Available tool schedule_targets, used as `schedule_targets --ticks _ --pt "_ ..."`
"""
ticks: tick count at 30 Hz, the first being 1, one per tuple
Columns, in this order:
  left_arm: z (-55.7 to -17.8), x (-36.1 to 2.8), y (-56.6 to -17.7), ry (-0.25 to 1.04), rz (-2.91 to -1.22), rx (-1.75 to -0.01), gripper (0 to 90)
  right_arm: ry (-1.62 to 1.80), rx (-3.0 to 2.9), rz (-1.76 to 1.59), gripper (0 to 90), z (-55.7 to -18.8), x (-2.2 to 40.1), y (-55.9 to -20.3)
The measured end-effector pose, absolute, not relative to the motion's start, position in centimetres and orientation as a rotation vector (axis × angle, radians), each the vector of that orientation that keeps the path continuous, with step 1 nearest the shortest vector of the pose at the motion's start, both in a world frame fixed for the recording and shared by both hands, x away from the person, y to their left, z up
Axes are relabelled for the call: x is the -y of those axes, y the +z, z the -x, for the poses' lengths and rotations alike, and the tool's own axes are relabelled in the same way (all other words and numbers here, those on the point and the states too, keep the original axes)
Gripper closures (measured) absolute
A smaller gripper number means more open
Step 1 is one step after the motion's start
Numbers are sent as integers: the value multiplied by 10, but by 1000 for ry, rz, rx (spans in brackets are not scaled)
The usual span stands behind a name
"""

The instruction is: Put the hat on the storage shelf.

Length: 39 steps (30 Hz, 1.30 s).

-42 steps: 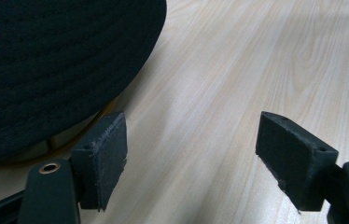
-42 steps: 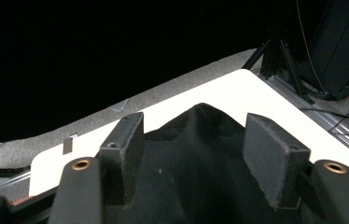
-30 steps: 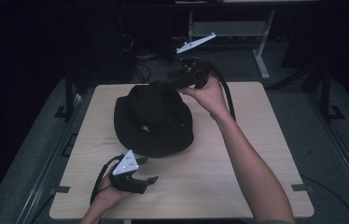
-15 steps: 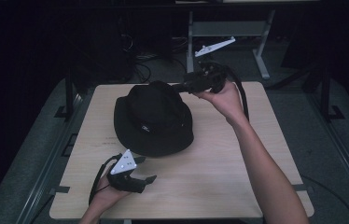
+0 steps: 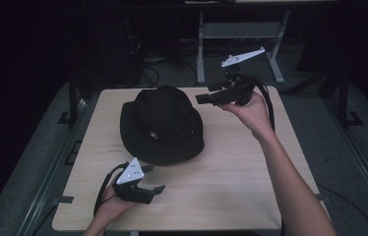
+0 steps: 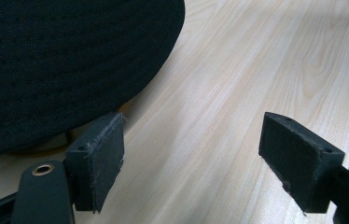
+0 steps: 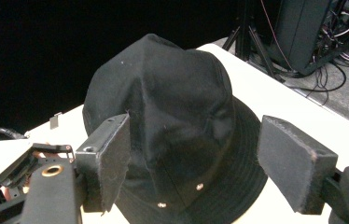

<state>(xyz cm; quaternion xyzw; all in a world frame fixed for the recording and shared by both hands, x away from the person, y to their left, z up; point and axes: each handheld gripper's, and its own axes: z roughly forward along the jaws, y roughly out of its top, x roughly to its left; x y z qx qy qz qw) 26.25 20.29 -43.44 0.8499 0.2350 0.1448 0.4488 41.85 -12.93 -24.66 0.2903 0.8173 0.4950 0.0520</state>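
A black brimmed hat (image 5: pixel 162 123) lies crown up on the light wooden table (image 5: pixel 241 177). My right gripper (image 5: pixel 204 93) hovers to the right of the crown, pointing back at it. Its jaws have just been opening, and they stand wide with nothing between them. In the right gripper view the hat (image 7: pixel 172 93) sits beyond the open right gripper (image 7: pixel 193 163). My left gripper (image 5: pixel 155 178) rests low near the table's front edge, open, just in front of the brim. In the left gripper view the brim (image 6: pixel 70 60) lies beside the left pad of the empty left gripper (image 6: pixel 198 158).
Bare wood (image 6: pixel 256 70) stretches to the right of and in front of the hat. Behind the table stand a grey metal stand (image 5: pixel 241 34) and tangled cables (image 5: pixel 147 54) on the floor. The surroundings are dark.
My right gripper has drawn away from the hat's crown to the right, and its jaws stand wider. The hat and my left gripper have stayed where they were.
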Motion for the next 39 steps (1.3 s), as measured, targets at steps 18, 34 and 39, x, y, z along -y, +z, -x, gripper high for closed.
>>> schedule_targets --ticks 18,34,39 --pt "-262 -204 -434 363 -2106 -580 219 1467 -2475 -940 235 -394 167 -274" --pt "-262 -205 -433 361 -2102 -586 216 1472 -2493 -977 223 -368 191 -302" --pt "-263 -205 -434 361 -2106 -587 215 1455 -2497 -1017 222 -361 203 -318"
